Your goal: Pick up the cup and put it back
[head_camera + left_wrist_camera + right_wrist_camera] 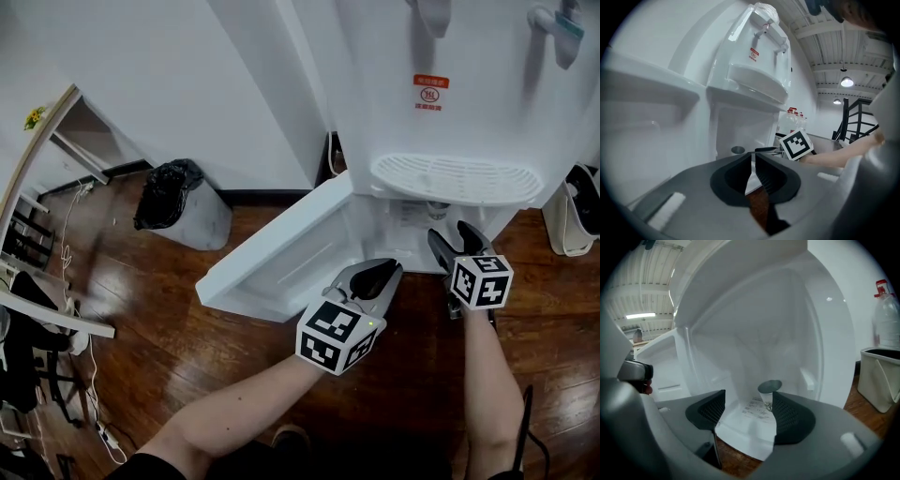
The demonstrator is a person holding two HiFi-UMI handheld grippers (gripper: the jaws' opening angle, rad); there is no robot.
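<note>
The left gripper [752, 163], nearest, has its jaws pressed together on nothing. The cup [769, 389] stands upright in the dispenser's [487, 94] open lower compartment, at 1 o'clock just beyond the right gripper [746, 411], whose jaws gape wide and empty. The door [281, 251] stands open at 9 o'clock, with a bin [183, 202] farther out.

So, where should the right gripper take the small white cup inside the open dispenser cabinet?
Probably take the small white cup mid-wall, below the rim, coming level through the white cabinet's open front: it stands upright, walled in behind, and the open right gripper faces it.
</note>
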